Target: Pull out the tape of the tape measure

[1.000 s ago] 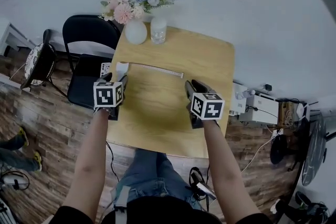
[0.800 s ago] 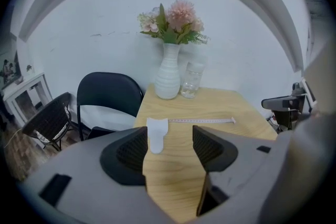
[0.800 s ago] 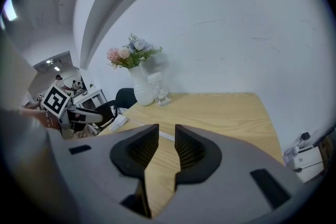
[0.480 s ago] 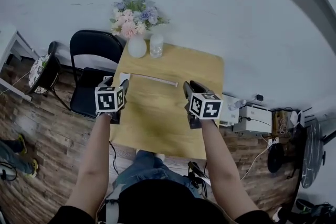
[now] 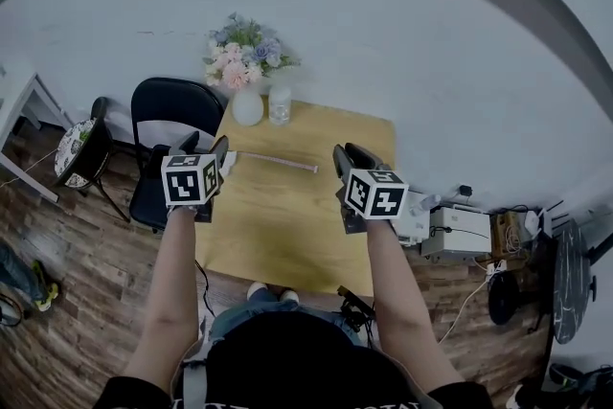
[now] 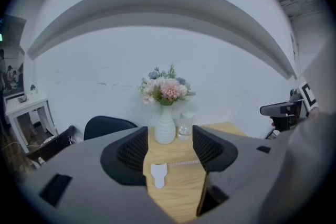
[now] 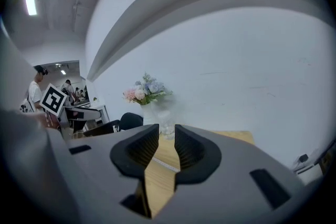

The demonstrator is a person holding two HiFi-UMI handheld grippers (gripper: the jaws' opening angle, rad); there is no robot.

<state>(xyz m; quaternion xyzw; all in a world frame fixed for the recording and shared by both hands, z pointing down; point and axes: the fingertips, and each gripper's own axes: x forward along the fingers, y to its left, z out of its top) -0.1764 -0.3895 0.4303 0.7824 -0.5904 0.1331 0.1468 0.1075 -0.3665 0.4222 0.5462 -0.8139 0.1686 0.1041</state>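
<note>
Wooden table (image 5: 297, 225) carries the tape measure (image 6: 158, 174) at its far left, its tape (image 5: 280, 163) lying drawn out rightward. Left gripper (image 6: 169, 150) gapes wide, right gripper (image 7: 167, 145) narrow, both empty above it; best keep clear, disturbing nothing.

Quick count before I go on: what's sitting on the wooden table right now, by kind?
Tape measure: 1
Vase of flowers: 1
Glass: 1
Total: 3

White tape measure (image 6: 158, 174), seemingly pale tape (image 6: 182, 163)
</note>
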